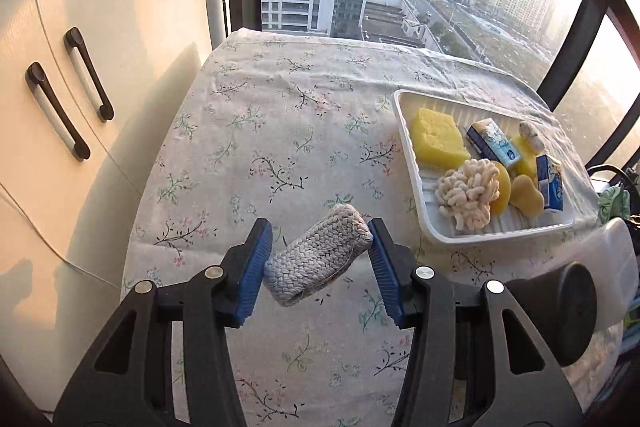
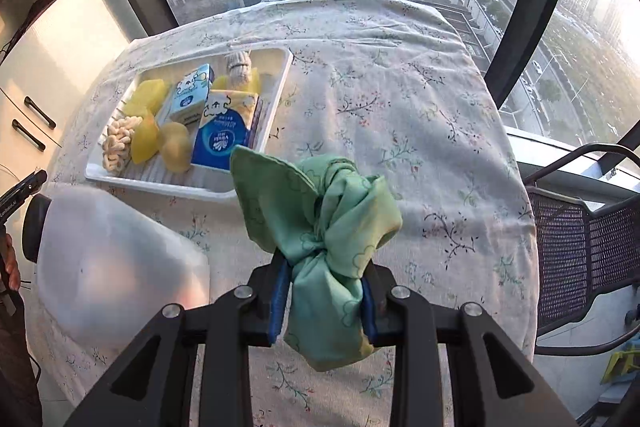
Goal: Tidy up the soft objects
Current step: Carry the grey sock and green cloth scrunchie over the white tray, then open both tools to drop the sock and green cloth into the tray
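Observation:
My left gripper is shut on a grey braided rope pad, held a little above the floral tablecloth. My right gripper is shut on a knotted green cloth, held above the table. A white tray at the right holds a yellow sponge, tissue packs, a cream rope knot and small yellow sponges. The tray also shows in the right wrist view, left of the green cloth.
White cabinet doors with dark handles stand left of the table. A window is behind it. The other gripper's white body sits low left in the right wrist view. A dark mesh rack stands to the right.

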`<state>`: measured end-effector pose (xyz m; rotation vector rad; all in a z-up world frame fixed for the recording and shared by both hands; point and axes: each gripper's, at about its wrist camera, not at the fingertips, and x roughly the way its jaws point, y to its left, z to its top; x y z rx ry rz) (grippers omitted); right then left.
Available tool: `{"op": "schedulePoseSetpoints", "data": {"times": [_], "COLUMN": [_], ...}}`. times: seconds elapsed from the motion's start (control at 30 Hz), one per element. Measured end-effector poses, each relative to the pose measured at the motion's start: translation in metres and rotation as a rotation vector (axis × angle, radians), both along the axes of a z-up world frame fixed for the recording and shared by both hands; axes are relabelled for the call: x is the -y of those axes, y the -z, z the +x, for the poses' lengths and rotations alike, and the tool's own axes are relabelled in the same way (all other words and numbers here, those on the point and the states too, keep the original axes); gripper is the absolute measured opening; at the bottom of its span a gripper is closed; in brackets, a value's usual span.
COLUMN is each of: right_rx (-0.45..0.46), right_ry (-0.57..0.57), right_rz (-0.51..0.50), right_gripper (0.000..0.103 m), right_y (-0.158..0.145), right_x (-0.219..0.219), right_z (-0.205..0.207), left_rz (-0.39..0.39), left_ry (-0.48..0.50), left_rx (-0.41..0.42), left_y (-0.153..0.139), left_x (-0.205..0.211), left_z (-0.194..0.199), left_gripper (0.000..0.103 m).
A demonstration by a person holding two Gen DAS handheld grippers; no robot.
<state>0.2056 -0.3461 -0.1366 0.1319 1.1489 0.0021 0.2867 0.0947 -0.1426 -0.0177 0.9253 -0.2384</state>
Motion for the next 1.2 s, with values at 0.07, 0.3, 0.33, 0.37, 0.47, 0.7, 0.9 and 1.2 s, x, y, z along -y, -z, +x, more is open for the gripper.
{"op": "schedulePoseSetpoints", "data": {"times": [0.07,0.3,0.33,0.37,0.47,0.7,0.9,1.2], "right_rx": [0.001,0.010,-0.001,-0.011,-0.060,-0.169,-0.222,-0.206], "right_ry": [-0.009,-0.170,-0.211,-0.248,-0.337,-0.483,-0.539,-0.567], "right_rz": [0.008,-0.011,-0.012,-0.010,-0.017,-0.051,-0.125,-0.215], "right_gripper": [0.032,0.032,0.032,0.032,0.032,0.032,0.032,0.046], "right_y": [-0.006,-0.026,-0.026,-0.026,-0.018,0.007,0.031,0.036], "right_x": [-0.003,-0.056,-0.068,-0.079,-0.113,-0.173,-0.199,-0.214], "right_z": [0.023,0.099,0.110,0.120,0.151,0.200,0.205,0.193], "left_rz": [-0.016,0.045,0.069,0.090,0.139,0.158,0.206,0.188], "left_ry": [0.019,0.179,0.205,0.224,0.261,0.320,0.353,0.344], "left_rx": [-0.012,-0.003,-0.001,0.002,-0.014,-0.022,-0.004,-0.065], "left_y": [-0.003,-0.005,-0.002,0.002,0.016,0.038,0.041,0.045], "left_x": [0.011,0.079,0.089,0.098,0.118,0.128,0.133,0.136], "left_z": [0.020,0.056,0.059,0.062,0.069,0.073,0.069,0.076], "left_gripper": [0.047,0.047,0.047,0.047,0.047,0.047,0.049,0.064]}}
